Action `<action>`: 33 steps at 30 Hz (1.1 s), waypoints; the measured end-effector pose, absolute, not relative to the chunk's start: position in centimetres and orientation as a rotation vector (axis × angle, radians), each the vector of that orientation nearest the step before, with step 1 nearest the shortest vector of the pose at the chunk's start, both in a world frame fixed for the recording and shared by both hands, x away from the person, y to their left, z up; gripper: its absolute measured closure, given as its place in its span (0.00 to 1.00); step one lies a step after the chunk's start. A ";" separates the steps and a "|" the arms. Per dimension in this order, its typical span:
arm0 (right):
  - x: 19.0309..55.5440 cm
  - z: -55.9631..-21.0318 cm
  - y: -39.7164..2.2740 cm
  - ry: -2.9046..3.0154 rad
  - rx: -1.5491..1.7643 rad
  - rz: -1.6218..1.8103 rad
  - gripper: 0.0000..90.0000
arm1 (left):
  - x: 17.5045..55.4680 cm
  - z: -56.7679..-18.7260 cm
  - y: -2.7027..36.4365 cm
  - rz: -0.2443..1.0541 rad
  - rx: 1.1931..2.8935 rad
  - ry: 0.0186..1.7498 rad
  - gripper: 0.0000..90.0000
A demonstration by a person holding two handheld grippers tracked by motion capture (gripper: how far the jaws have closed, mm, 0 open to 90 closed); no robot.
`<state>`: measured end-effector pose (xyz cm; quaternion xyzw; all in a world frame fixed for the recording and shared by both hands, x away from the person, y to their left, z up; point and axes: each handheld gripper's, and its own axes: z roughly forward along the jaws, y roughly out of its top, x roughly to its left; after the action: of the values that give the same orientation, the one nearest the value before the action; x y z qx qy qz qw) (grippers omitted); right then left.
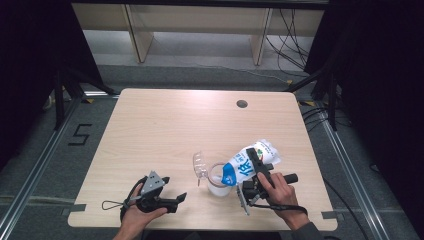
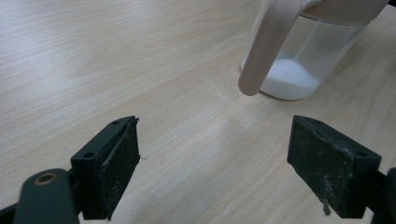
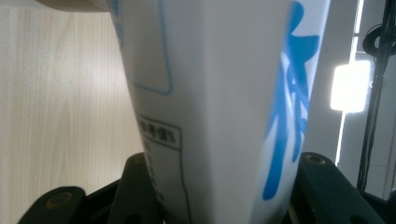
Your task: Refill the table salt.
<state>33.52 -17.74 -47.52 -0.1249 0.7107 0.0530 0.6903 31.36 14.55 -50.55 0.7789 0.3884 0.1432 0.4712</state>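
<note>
The right gripper is pinching the white-and-blue bag, tilting its mouth over the clear jar near the table's front edge. The left gripper is resting nearby — jaws spread, gripping nothing — beside the jar.

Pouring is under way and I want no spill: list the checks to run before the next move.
1. Right hand-held gripper clamps the white-and-blue bag: ok.
2. Bag tilted with its lower end over the clear jar: ok.
3. Jar's hinged lid open: ok.
4. White powder sits low in the jar, room left: ok.
5. Left hand-held gripper open, apart from the jar: ok.
6. Powder flowing now: cannot tell.
</note>
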 end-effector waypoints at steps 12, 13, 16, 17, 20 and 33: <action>33.3 -47.9 -17.8 1.608 -0.226 0.133 0.67 | 31.4 -50.6 14.5 0.349 1.902 0.954 0.18; 33.3 -47.9 -17.8 1.610 -0.227 0.127 0.67 | 31.4 -50.6 14.5 0.349 1.902 0.954 0.18; 33.3 -47.9 -17.7 1.611 -0.222 0.130 0.67 | 31.4 -50.6 14.5 0.350 1.907 0.952 0.18; 33.3 -47.9 -17.7 1.611 -0.222 0.130 0.67 | 31.4 -50.6 14.5 0.350 1.907 0.952 0.18; 33.3 -47.5 -17.6 1.590 -0.286 0.096 0.67 | 31.4 -50.5 14.6 0.359 1.915 0.939 0.18; 33.3 -47.9 -17.7 1.607 -0.231 0.125 0.68 | 31.4 -50.6 14.6 0.352 1.905 0.951 0.18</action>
<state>33.28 -17.71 -47.94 -0.1030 0.7178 0.0557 0.6864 31.37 14.55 -50.55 0.7782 0.3885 0.1437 0.4720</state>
